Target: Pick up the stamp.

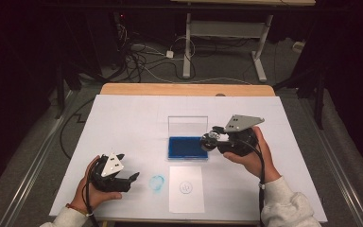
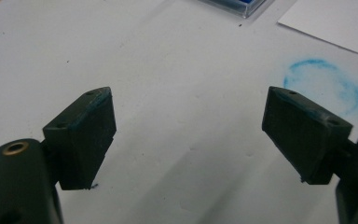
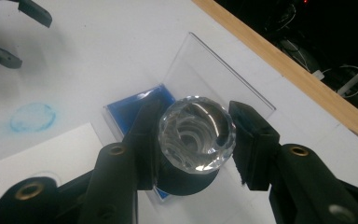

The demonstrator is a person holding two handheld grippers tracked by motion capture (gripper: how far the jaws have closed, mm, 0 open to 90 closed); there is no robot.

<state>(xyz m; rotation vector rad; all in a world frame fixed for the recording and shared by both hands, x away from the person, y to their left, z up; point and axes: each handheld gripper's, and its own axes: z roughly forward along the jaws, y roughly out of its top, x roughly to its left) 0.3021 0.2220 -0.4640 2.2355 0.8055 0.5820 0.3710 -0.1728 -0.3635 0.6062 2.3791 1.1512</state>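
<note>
The table (image 1: 123,118) carries the open ink pad (image 1: 187,147) at centre, with the paper (image 1: 186,189) at its 6 o'clock, already bearing one print, and a blue smudge (image 1: 157,182) at the paper's 9 o'clock. The right gripper (image 1: 211,138) is clamped on the stamp (image 3: 196,134), poised over the pad's 3 o'clock edge. Best to keep the stamp face level, carry it over bare paper, then press straight down without sliding. The left gripper (image 1: 131,179) idles, jaws wide.

Lab-style recording room, dark curtained walls, tangled cables (image 1: 139,59) on floor beyond the right claw (image 1: 210,140), white-covered surface (image 1: 123,123), adjustable desk frame (image 1: 227,42) behind
</note>
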